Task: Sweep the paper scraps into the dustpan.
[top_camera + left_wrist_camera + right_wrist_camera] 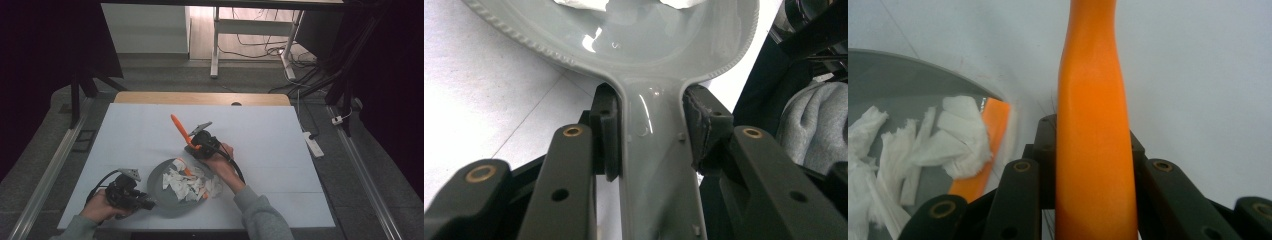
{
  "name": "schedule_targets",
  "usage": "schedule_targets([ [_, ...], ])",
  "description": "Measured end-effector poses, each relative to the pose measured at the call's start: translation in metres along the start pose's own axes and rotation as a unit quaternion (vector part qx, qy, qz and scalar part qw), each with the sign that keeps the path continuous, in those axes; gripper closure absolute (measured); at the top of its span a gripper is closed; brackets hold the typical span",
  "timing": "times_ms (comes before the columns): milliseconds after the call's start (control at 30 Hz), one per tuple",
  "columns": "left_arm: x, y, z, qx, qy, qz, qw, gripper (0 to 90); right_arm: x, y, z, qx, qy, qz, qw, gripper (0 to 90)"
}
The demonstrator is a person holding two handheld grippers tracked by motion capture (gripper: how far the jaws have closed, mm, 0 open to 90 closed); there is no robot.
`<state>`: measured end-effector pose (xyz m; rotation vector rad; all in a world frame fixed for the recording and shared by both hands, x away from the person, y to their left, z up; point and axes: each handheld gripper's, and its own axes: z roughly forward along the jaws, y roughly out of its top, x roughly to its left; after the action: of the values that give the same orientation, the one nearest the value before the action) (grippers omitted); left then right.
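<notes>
Left tongs (651,135): clamped on the flat handle of a grey dustpan (651,60), one pad on each edge of the handle just below where it widens into the pan. In the high view these tongs (145,202) sit at the near left of the white surface (280,135), with the dustpan (159,181) lying flat beside them.

Right tongs (1093,145): closed on the handle of an orange brush or scraper (1093,115); the handle runs straight up between the jaws. In the high view the right tongs (196,146) are at the pan's far rim and the orange handle (178,127) slants up and away from them. Its working end is not clearly resolved.

Contents: torn white paper scraps (192,182) are heaped in the pan, and some reach its right rim.

Handling assessment: the dustpan appears to be rigid, glossy plastic, light but likely slippery; the narrow handle neck is the sound grip point and is correctly taken. The orange handle looks smooth and stiff; a grip nearer the head would probably give better control. The scraps are very light and soft, liable to scatter if the pan is jolted or tilted.
</notes>
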<state>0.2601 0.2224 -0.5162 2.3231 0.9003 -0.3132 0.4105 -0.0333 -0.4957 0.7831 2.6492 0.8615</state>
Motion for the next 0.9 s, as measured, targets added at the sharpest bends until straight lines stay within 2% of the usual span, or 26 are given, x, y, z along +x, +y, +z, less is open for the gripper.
schedule_targets([
  [33, 0.0, 0.0, 0.0, 0.0, 0.0, 0.0, 1.0, 61.8, 0.004, 0.001, 0.004, 0.007, 0.004, 0.001, 1.0, 71.6],
  [100, 0.001, 0.001, 0.001, 0.001, -0.001, 0.0, 1.0, 61.8, 0.009, 0.003, 0.007, 0.004, 0.015, -0.001, 0.9999, 71.7],
  [233, 0.001, 0.001, 0.001, 0.001, -0.002, -0.001, 1.0, 61.8, 0.022, 0.004, 0.007, 0.012, 0.044, -0.007, 0.9989, 71.7],
  [300, 0.001, 0.001, 0.001, 0.001, -0.001, -0.001, 1.0, 61.8, 0.029, 0.004, 0.005, 0.012, 0.048, -0.015, 0.9987, 71.7],
  [333, 0.001, 0.001, 0.001, 0.002, -0.002, -0.001, 1.0, 61.8, 0.032, 0.004, 0.003, 0.009, 0.051, -0.016, 0.9985, 71.7],
  [433, 0.001, 0.002, 0.002, 0.002, -0.002, -0.003, 1.0, 61.8, 0.04, 0.004, -0.006, -0.005, 0.087, -0.024, 0.9959, 71.7],
  [500, 0.001, 0.002, 0.003, 0.002, -0.002, -0.002, 1.0, 61.9, 0.047, 0.005, -0.012, -0.013, 0.094, -0.045, 0.9945, 71.6],
  [567, 0.001, 0.002, 0.003, 0.002, -0.002, -0.002, 1.0, 61.9, 0.05, 0.007, -0.02, -0.035, 0.1, -0.059, 0.9926, 71.6],
  [633, 0.001, 0.002, 0.003, 0.001, -0.003, -0.001, 1.0, 61.9, 0.048, 0.008, -0.029, -0.058, 0.09, -0.058, 0.9925, 71.6],
  [733, 0.001, 0.002, 0.004, 0.003, -0.004, 0.001, 1.0, 61.8, 0.036, 0.006, -0.046, -0.094, 0.072, -0.034, 0.9924, 71.6],
  [900, 0.001, 0.002, 0.005, 0.005, -0.004, 0.003, 1.0, 61.8, 0.022, -0.008, -0.068, -0.11, 0.051, -0.011, 0.9926, 71.6],
])
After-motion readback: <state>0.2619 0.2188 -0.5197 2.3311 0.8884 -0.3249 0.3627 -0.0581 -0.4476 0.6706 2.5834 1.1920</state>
